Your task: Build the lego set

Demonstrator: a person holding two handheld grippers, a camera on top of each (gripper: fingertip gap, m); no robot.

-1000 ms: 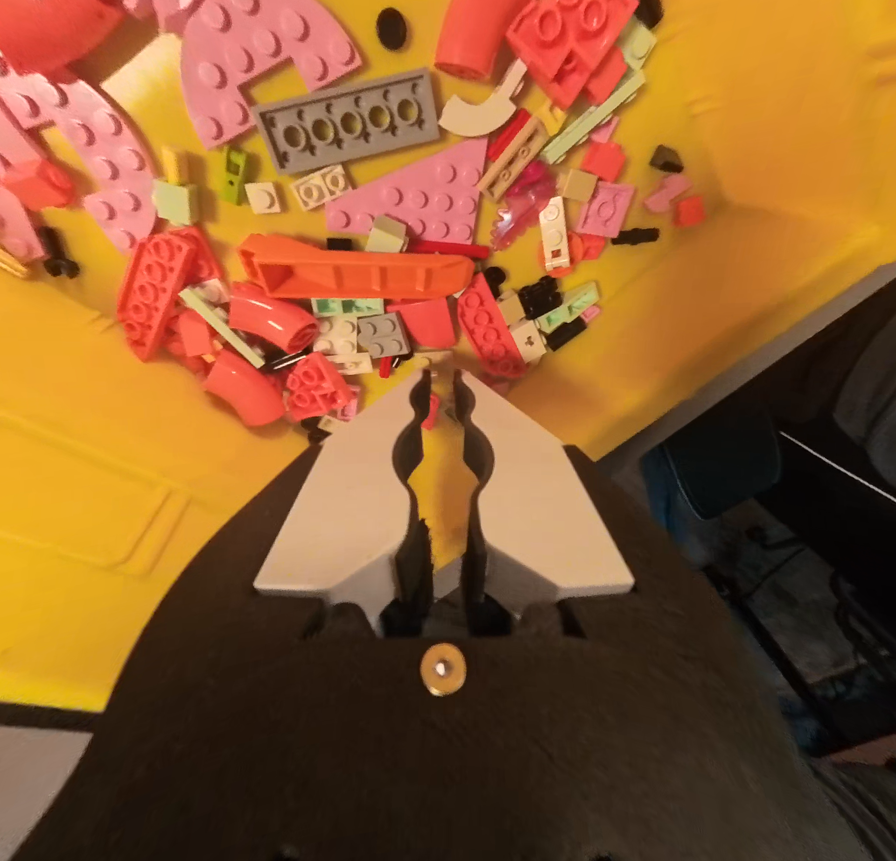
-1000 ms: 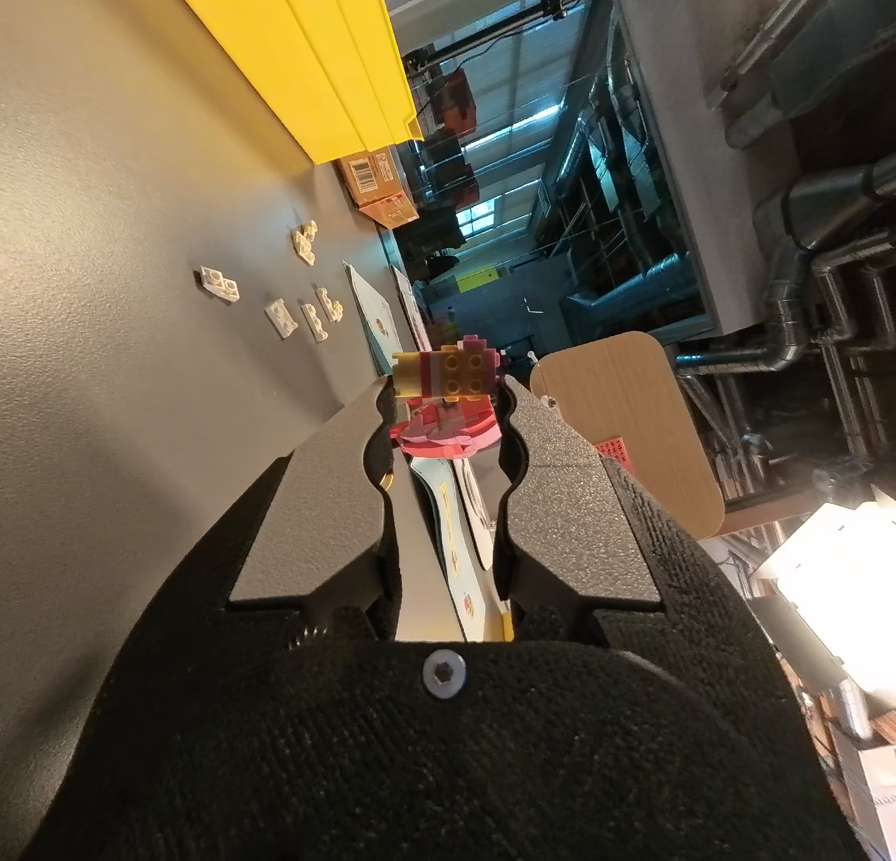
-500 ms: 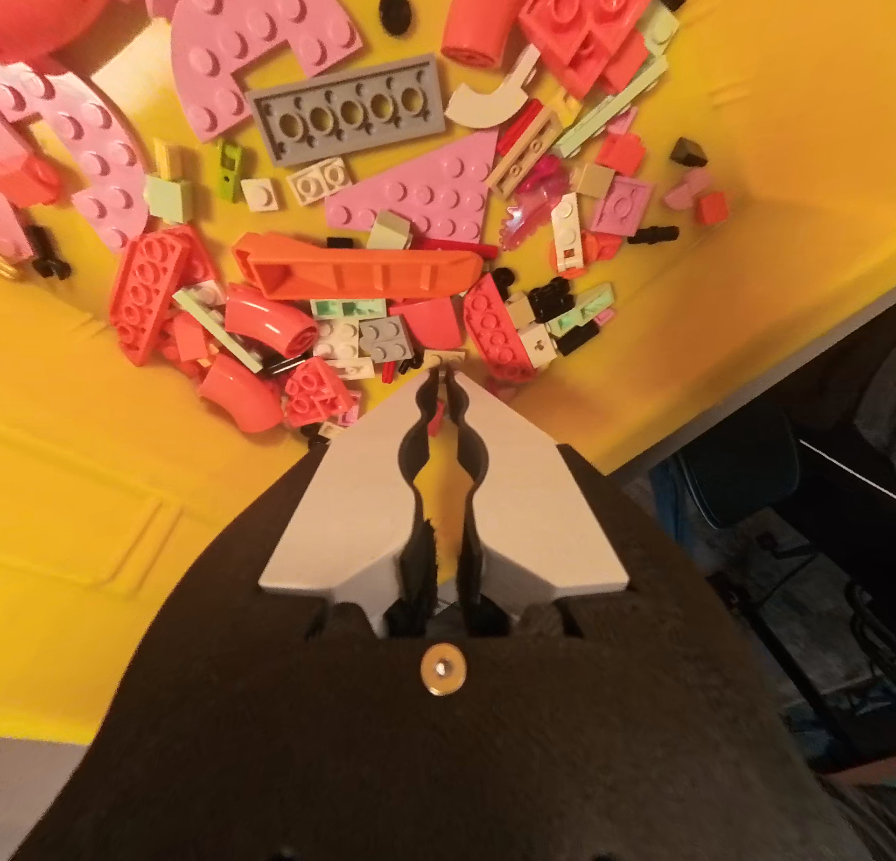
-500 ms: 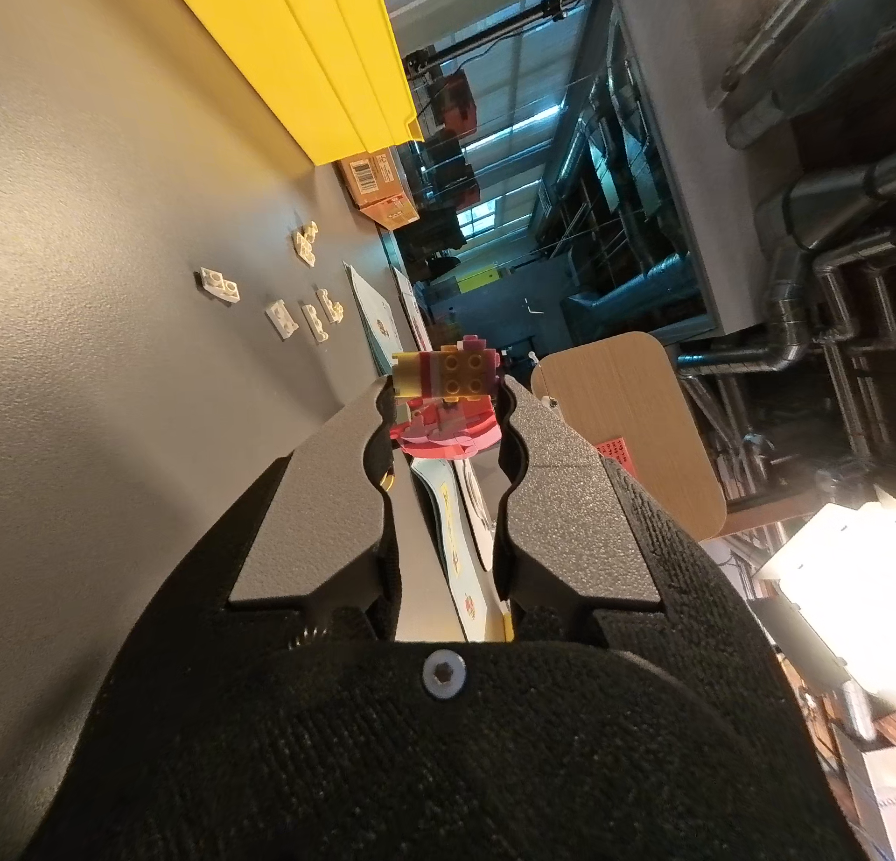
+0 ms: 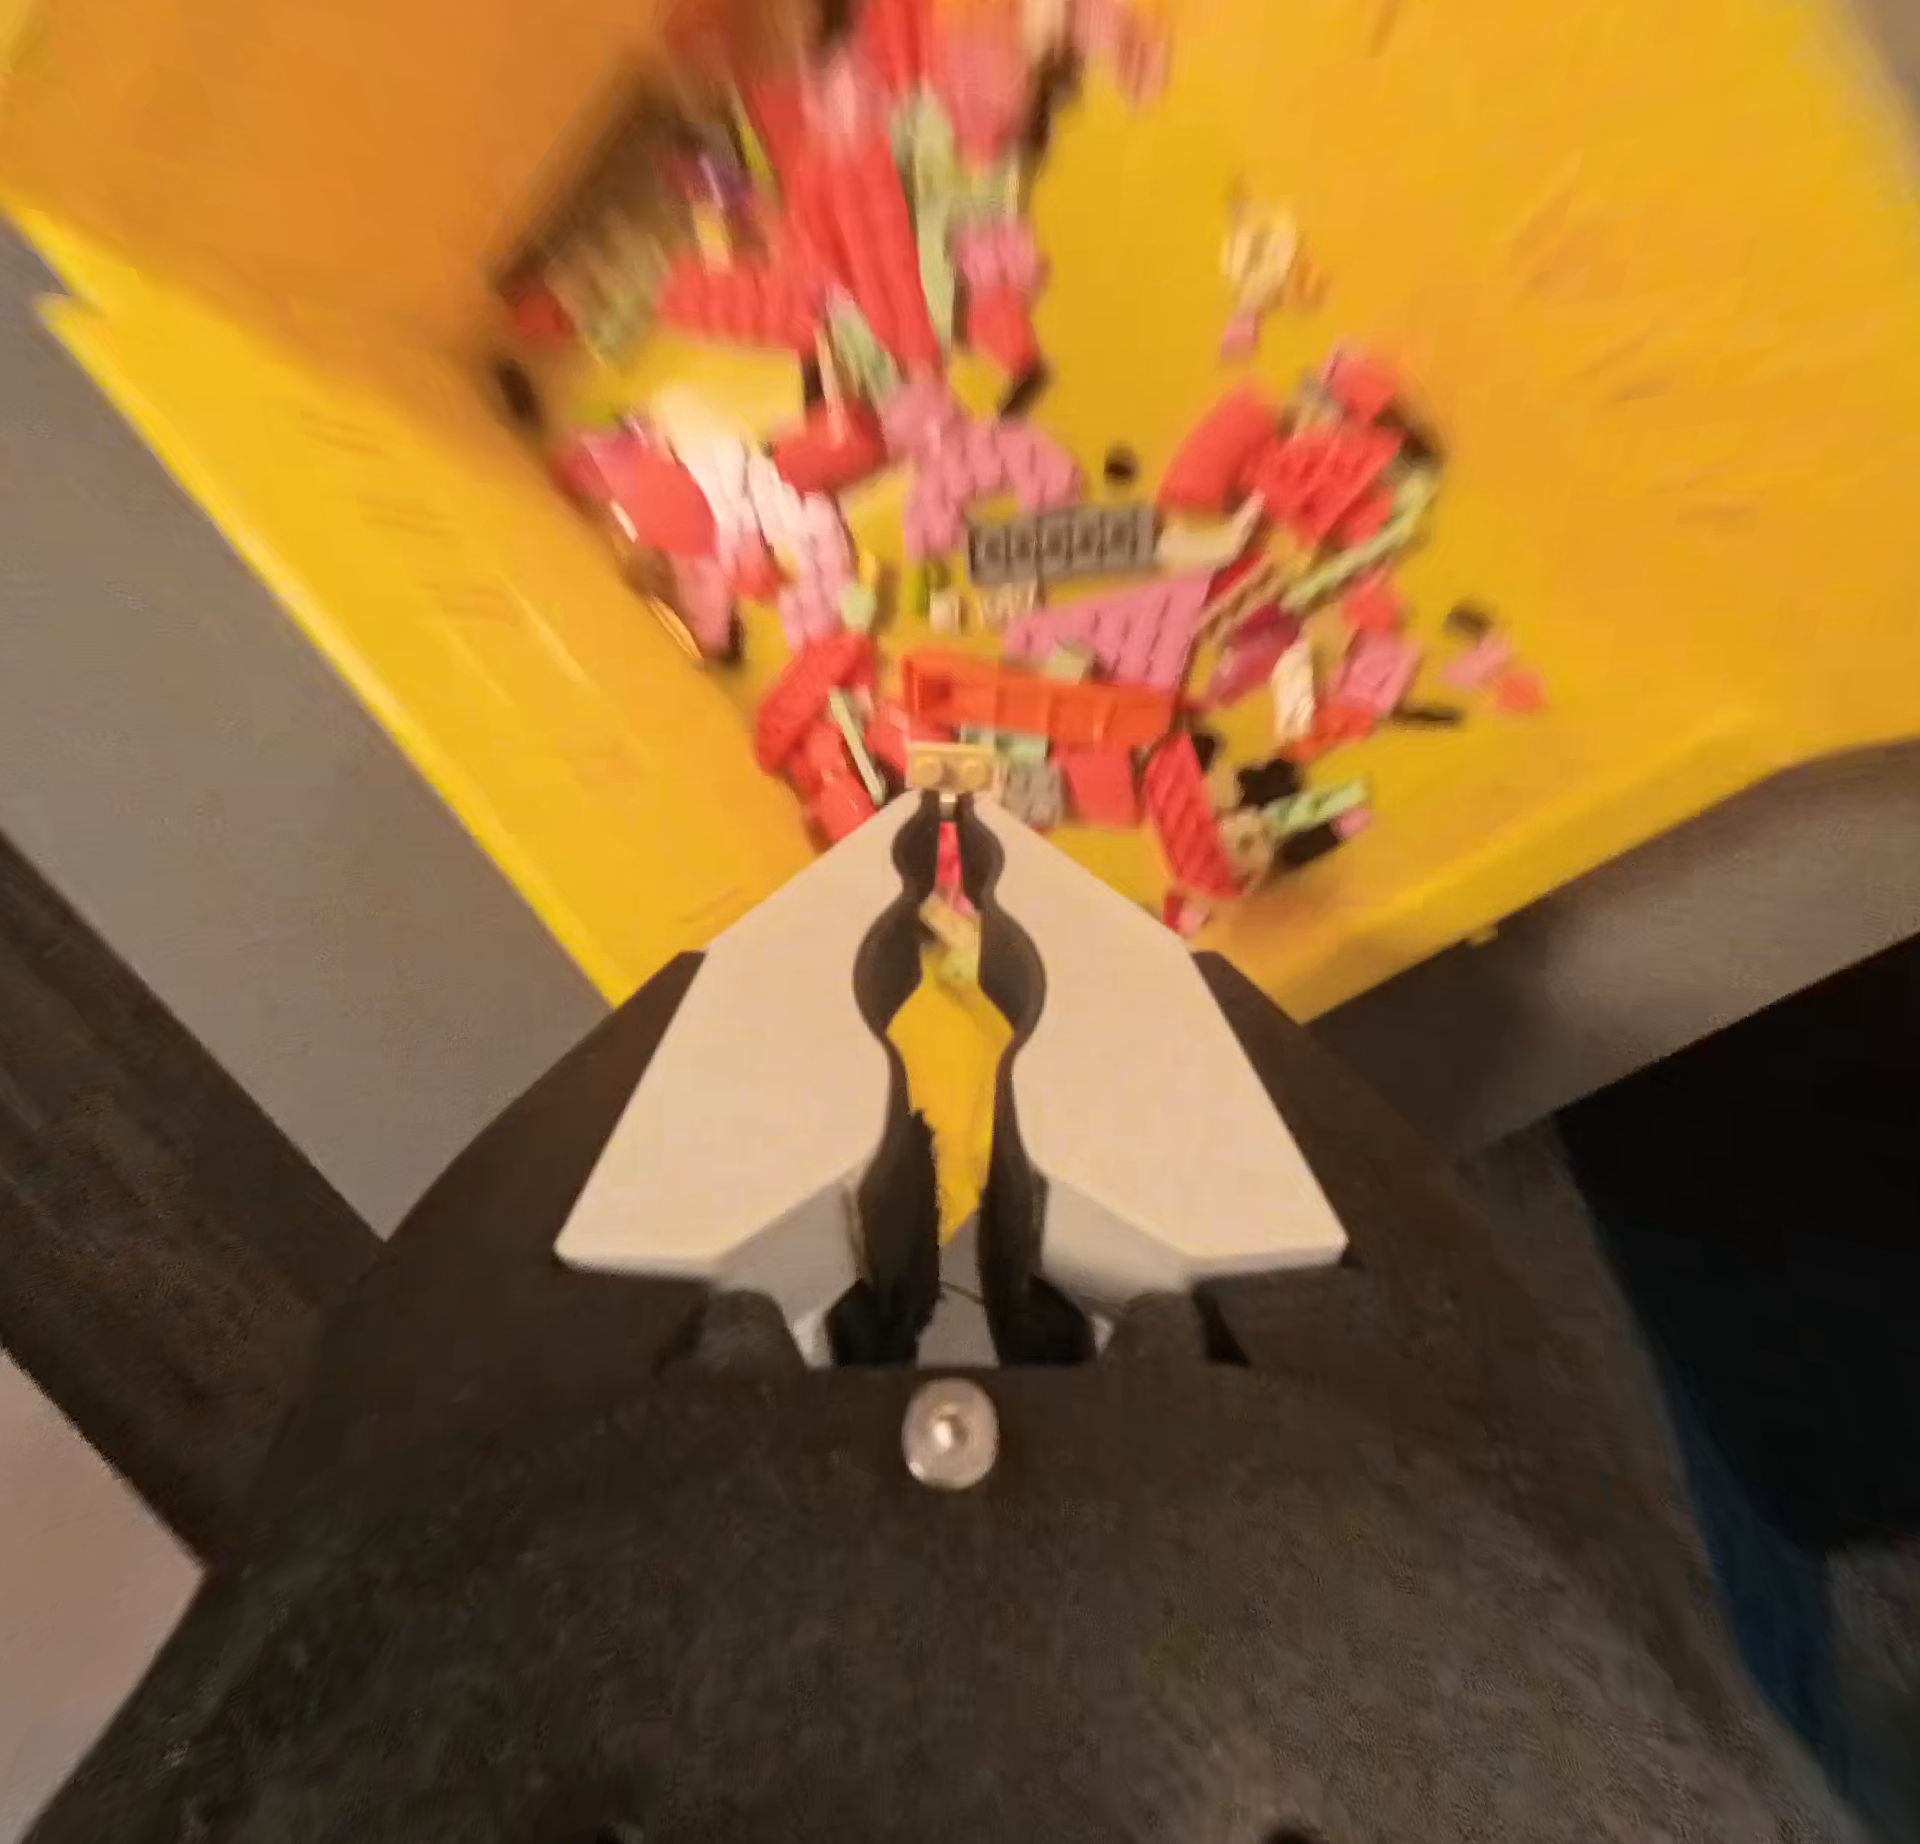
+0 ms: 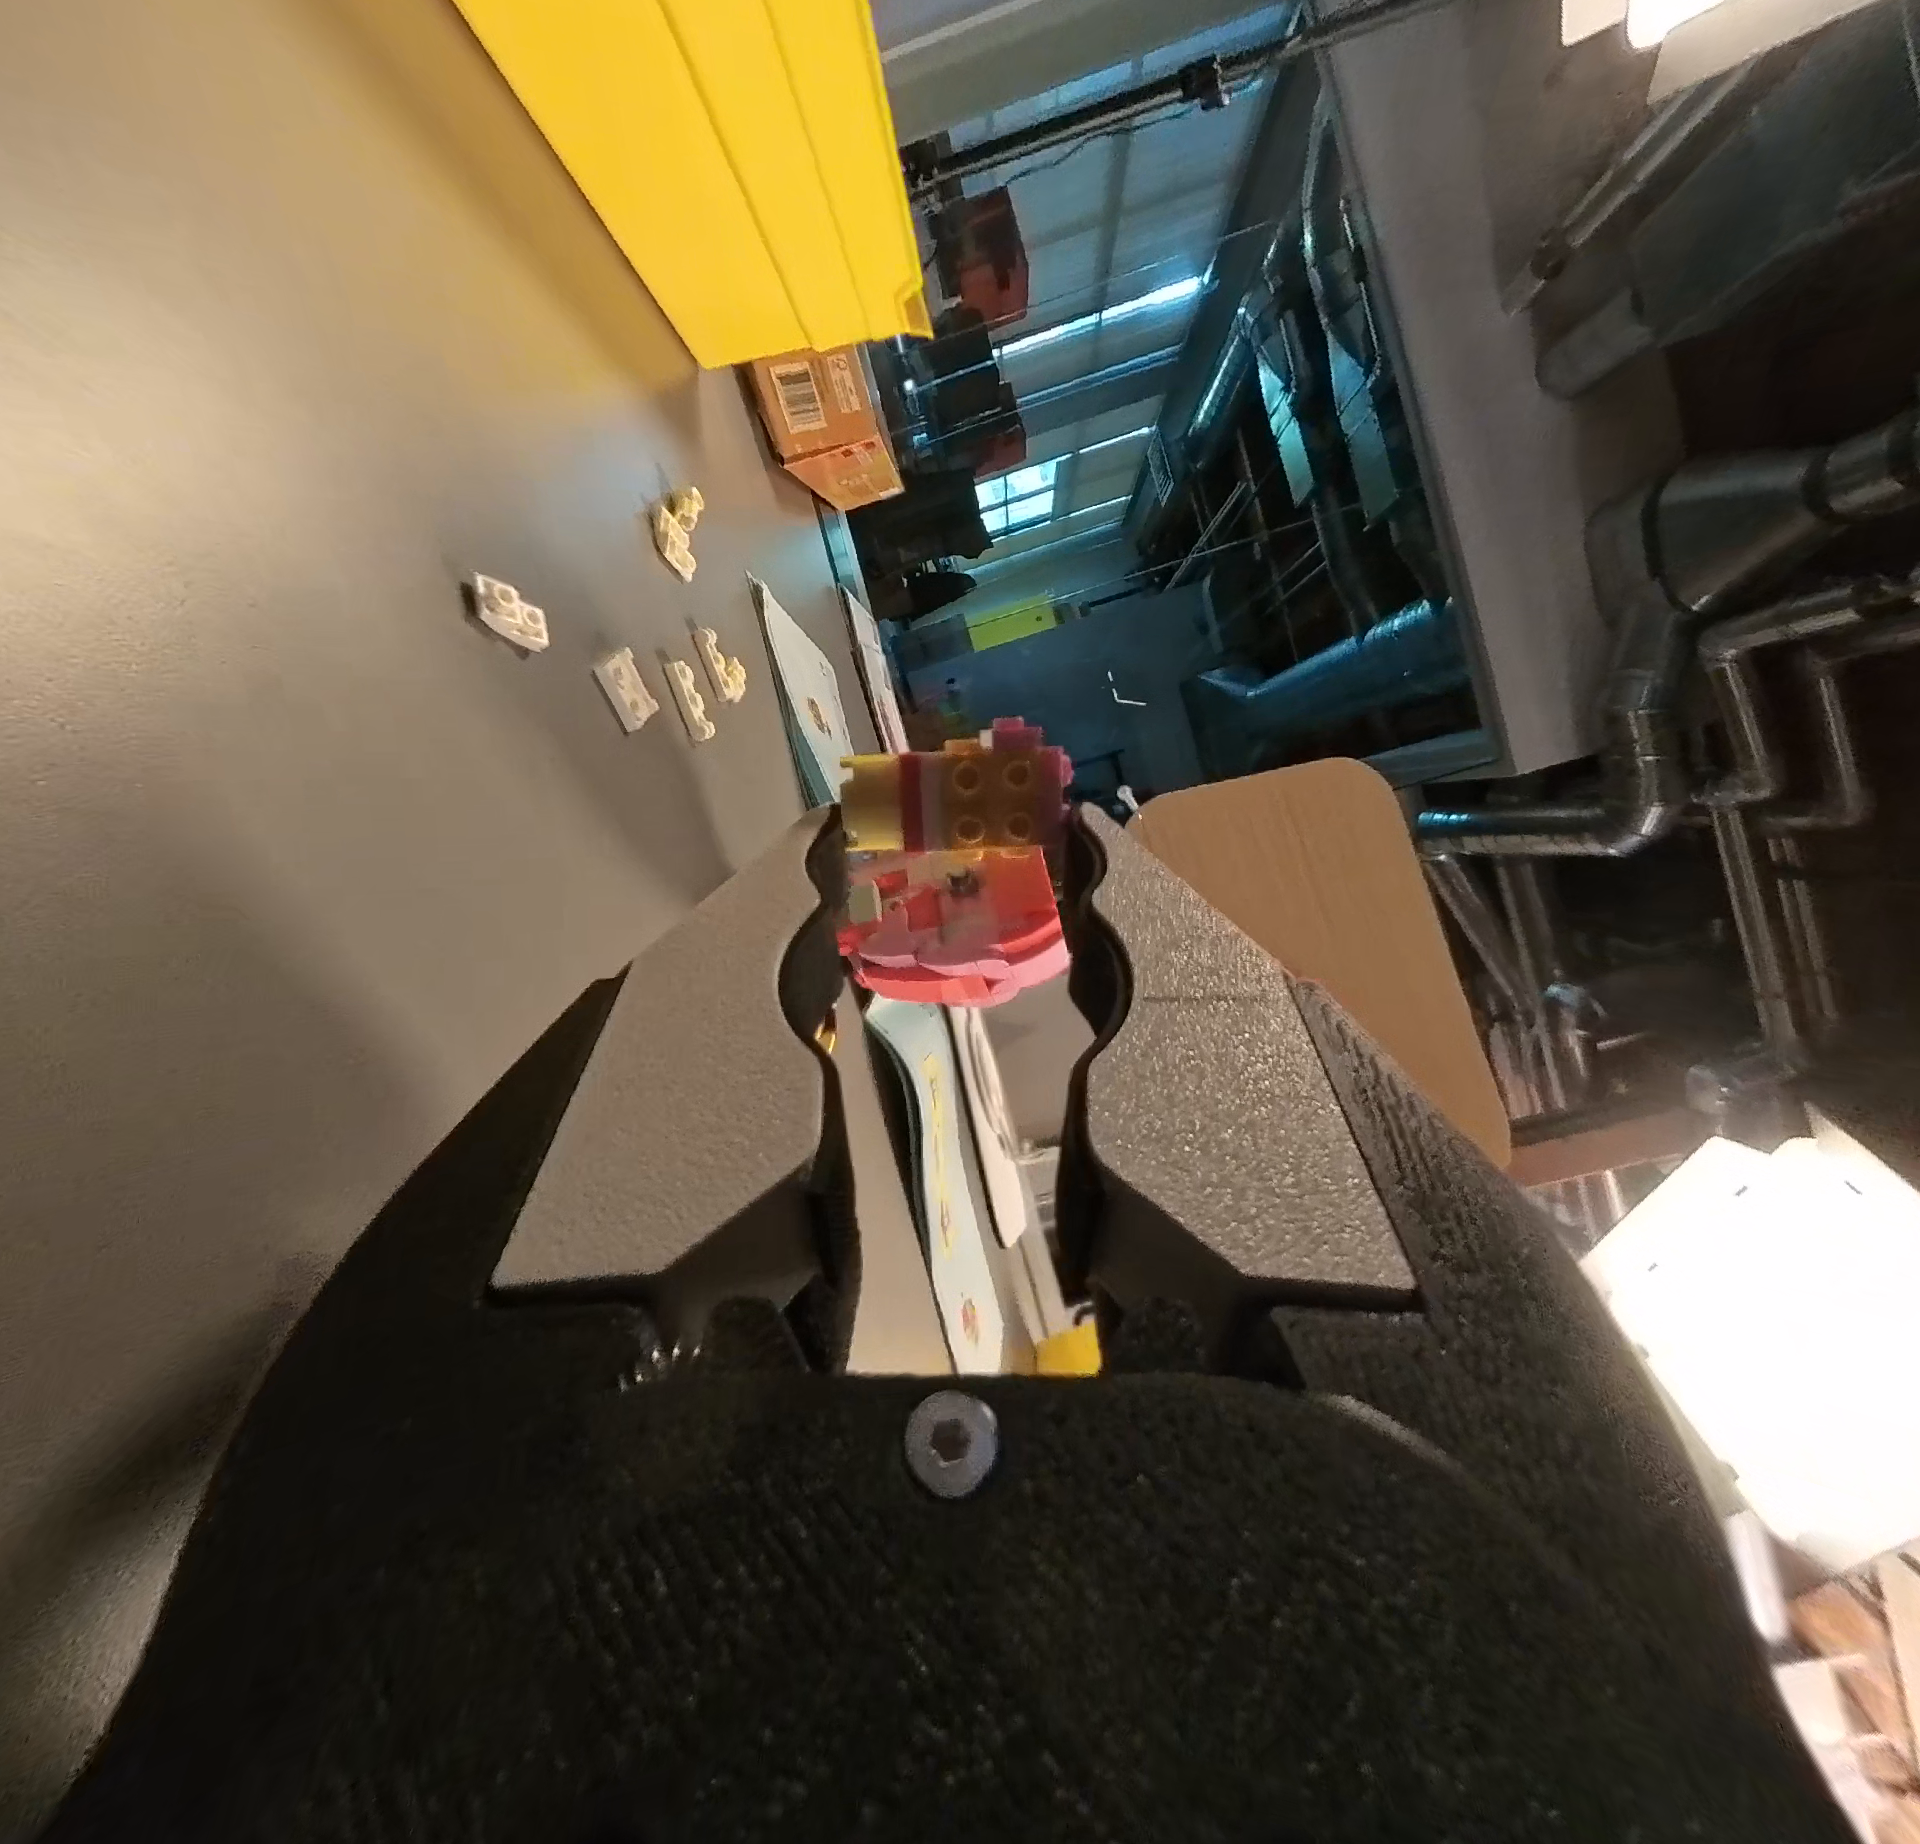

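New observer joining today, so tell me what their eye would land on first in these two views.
First, the yellow bin filling the left wrist view, with a blurred heap of red, pink and orange bricks on its floor. Next, the left gripper above that heap, pinching a small tan two-stud plate at its tips. In the right wrist view, the right gripper clamps a pink, red and yellow brick build beside a grey table.
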